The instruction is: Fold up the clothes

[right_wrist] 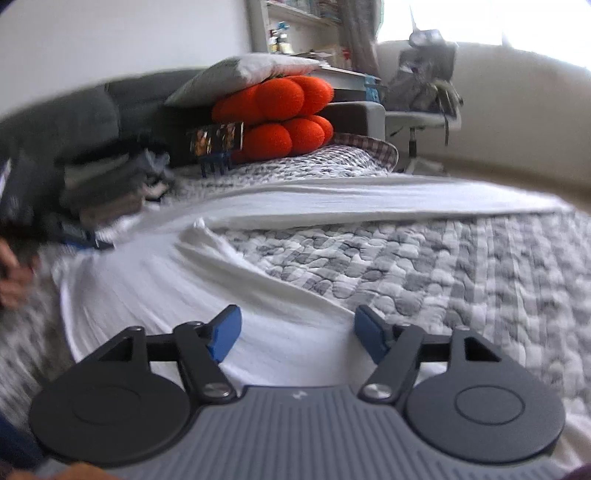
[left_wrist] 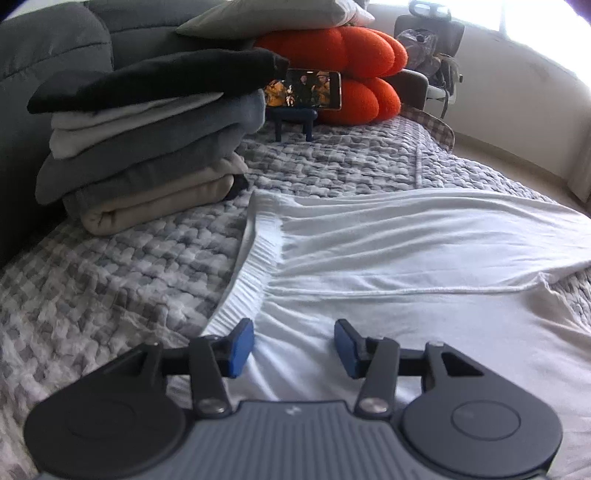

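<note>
Open left tool (left_wrist: 293,349) over white garment (left_wrist: 424,258)

Black grippers (left_wrist: 293,347), blue-padded jaws

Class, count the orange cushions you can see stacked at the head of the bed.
2: the upper orange cushion lies under a grey pillow; the lower orange cushion sits beneath it, behind the phone. Others may be hidden.

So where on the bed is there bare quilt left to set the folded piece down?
Bare quilt lies between the white garment and the phone stand, and left of the waistband below the folded stack. In the right wrist view, quilt right of the garment is free too. The headboard side, with stack, phone and orange cushion, is crowded.
</note>
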{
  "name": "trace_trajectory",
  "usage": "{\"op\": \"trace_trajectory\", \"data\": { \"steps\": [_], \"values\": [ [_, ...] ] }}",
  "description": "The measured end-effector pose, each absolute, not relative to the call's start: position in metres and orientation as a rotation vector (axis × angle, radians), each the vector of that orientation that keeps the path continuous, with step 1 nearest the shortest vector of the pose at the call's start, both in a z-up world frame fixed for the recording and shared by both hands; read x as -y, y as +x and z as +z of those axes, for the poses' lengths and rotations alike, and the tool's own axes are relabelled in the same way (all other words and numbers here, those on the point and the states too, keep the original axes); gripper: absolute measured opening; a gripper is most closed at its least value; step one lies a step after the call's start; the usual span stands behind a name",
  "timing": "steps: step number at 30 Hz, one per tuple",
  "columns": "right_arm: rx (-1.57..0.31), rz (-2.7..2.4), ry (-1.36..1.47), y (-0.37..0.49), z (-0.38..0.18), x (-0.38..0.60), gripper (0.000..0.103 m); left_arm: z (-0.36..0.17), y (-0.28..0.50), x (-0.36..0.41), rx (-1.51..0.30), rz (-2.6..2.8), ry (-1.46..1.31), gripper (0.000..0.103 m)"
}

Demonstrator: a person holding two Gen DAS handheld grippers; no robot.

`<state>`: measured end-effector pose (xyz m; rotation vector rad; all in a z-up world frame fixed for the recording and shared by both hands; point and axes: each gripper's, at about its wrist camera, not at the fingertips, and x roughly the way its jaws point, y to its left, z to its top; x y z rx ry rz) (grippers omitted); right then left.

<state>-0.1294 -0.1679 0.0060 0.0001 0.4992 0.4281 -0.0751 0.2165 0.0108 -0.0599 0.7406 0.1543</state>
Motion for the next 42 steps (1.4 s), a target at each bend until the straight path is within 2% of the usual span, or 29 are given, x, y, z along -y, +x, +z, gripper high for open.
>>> {"op": "trace_trajectory", "data": {
  "steps": [17, 29, 33, 42],
  "values": [
    [-0.494, 0.233, -0.028, -0.172, 0.004, 0.218, 0.073, 0.029, -0.12, -0.24, -0.755, 0.228, -0.036, 0.052],
    [-0.459, 0.102, -0.069, -0.198, -0.003, 0.25, 0.076, 0.008, -0.132, -0.236, -0.818, 0.28, 0.054, 0.056],
    [-0.459, 0.034, -0.087, -0.213, -0.003, 0.272, 0.08, 0.011, -0.138, -0.239, -0.831, 0.293, 0.034, 0.056],
    [-0.532, -0.151, 0.02, -0.247, -0.002, 0.35, 0.082, 0.022, -0.156, -0.256, -0.872, 0.289, -0.096, 0.056]
  ]
}}
